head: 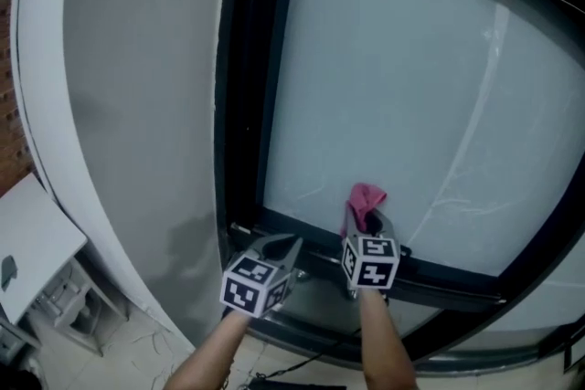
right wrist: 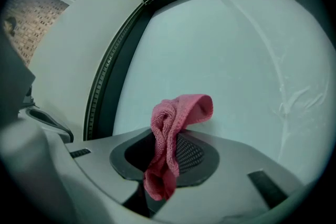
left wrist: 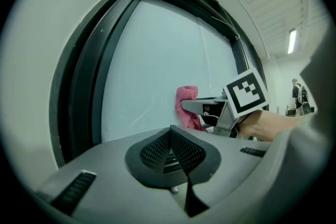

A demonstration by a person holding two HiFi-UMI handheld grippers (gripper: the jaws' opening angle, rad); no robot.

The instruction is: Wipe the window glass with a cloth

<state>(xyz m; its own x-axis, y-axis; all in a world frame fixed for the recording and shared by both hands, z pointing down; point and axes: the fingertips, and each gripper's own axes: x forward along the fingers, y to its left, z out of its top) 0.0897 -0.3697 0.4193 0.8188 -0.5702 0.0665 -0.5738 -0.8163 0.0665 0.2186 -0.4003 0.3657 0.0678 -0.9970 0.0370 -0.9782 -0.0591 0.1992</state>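
I have the right gripper [right wrist: 170, 157] clenched on the pink cloth [right wrist: 173, 128]. Its jaws pinch the cloth's middle, one bunched end folds over towards the window glass [head: 402, 78], and the other end hangs down between the jaws. From the head view, the cloth sits at the lower edge of the window glass, left of its centre and just above the bottom rail of the dark frame [head: 242, 105]. In the left gripper view the cloth looks to lie against the glass, but I cannot tell for certain that it touches.

My left gripper [left wrist: 170, 134] has its jaws pressed together with nothing between them. It sits below the lower left corner of the window glass, over the bottom rail and just beside the right gripper, and it does not reach the pane. A forearm [head: 388, 347] runs back from each gripper.

Thin white streaks [head: 466, 151] cross the right part of the window glass. A pale grey wall [head: 137, 105] lies left of it, beyond the frame.
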